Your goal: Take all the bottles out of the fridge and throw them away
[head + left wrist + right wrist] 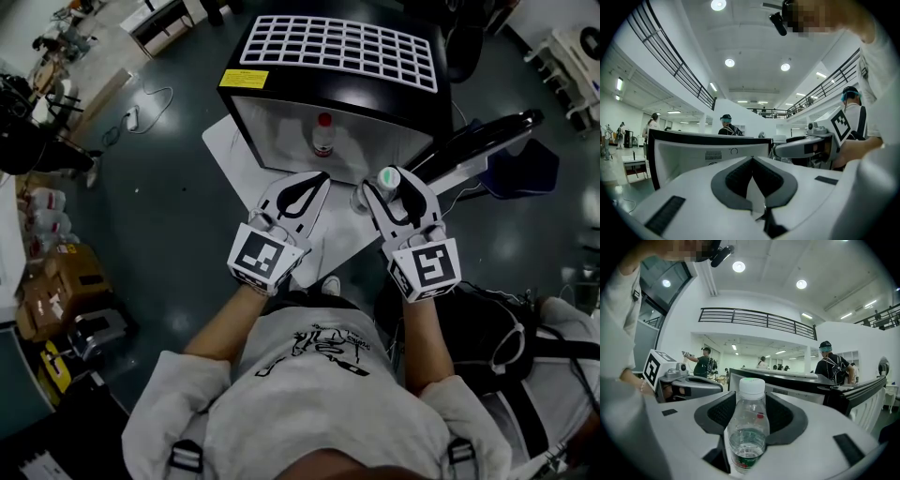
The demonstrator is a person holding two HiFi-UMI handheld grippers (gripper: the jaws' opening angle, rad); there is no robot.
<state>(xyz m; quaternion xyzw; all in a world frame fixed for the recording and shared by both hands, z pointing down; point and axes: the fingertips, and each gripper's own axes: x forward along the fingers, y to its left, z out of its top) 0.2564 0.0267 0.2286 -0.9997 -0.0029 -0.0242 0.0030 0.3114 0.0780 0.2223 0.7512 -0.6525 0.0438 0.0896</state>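
In the right gripper [751, 401] stands a bottle [747, 427], label [746, 461] illegible.

I see a clear, smooth plastic bottle [747, 427], my right claw [750, 399] matt white with ribbed black pads [719, 411], fridge [281, 94] glossy black.

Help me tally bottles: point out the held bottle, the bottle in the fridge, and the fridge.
held bottle [747, 420]: right gripper view, clear body.
bottle in the fridge [322, 139]: head view, its body.
fridge [330, 47]: head view, gridded top.
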